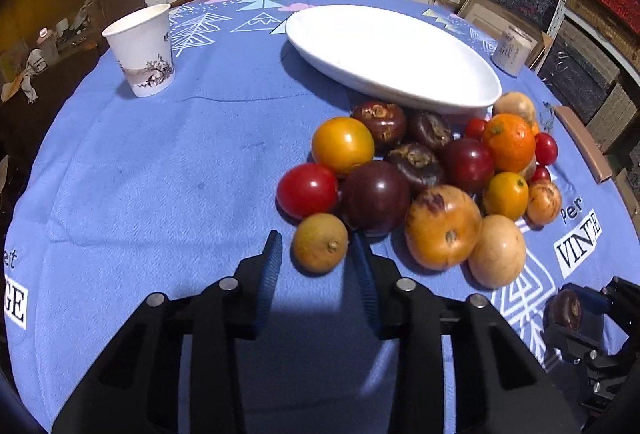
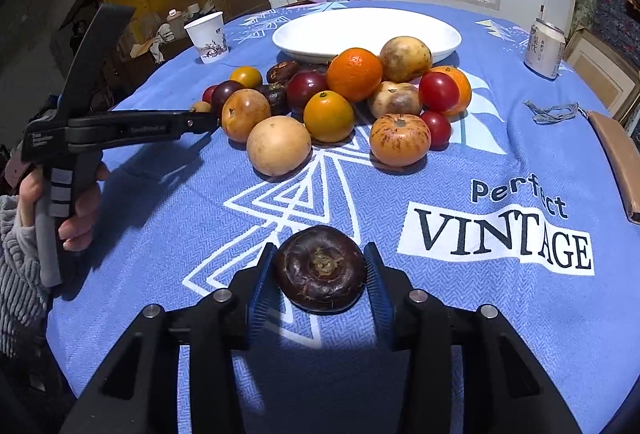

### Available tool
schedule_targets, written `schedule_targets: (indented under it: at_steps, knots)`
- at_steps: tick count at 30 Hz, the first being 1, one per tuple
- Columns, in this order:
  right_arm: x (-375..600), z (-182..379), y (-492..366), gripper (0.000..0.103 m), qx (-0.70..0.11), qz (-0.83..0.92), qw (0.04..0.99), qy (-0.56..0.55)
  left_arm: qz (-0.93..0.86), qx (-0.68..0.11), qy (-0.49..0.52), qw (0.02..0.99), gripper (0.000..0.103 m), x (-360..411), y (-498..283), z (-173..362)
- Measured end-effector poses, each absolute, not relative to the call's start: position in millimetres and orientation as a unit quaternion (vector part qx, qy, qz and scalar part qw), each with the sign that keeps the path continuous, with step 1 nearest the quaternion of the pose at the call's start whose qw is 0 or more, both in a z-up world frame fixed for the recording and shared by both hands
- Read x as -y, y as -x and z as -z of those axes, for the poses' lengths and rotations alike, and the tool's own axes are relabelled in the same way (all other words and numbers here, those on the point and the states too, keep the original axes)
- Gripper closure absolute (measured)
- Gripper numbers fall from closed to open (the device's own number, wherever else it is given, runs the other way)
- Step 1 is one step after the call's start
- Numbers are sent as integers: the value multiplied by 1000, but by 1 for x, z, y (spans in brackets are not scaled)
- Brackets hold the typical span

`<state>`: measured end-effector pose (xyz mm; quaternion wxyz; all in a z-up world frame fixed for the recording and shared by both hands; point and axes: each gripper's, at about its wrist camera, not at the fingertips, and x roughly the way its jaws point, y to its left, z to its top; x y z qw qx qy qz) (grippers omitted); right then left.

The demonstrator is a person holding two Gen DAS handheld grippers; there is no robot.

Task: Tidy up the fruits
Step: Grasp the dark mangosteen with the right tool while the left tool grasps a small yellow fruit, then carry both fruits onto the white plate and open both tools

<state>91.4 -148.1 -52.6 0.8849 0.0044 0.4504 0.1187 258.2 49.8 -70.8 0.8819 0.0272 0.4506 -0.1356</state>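
Left tool (image 1: 316,246) sits low over the counter (image 1: 160,174), blue-padded jaws narrowed around a small brown round fruit (image 1: 320,243) at the near edge of the fruit pile (image 1: 420,174). The right pad looks touching it; a sliver of gap shows at the left pad, so a firm grip can't be confirmed. That fruit rests on the blue cloth, touching a dark plum (image 1: 376,196) behind it.

Right tool (image 2: 320,266) clamps a dark brown flattened fruit (image 2: 321,268), both pads pressed on its sides, near the counter edge and well apart from the pile.

White oval dish (image 1: 392,54) sits behind the pile with nothing in it. Paper cup (image 1: 142,48) stands upright far left, can (image 2: 545,48) far right. A hand (image 2: 80,202) holds the left tool's handle.
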Motion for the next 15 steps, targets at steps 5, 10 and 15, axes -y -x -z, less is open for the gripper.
schedule_targets:
  at_steps: [5,10,15]
  knots:
    - [148,53,-91,58,-450,-118,885,-4,134,-439,-36,888,71,-47,-258,74]
    - [148,52,-91,59,-448,-118,886,-4,144,-438,-17,887,77,-51,-247,70]
    - [151,52,-92,59,-448,-122,885,-16,137,-407,6,903,77,-63,-229,49]
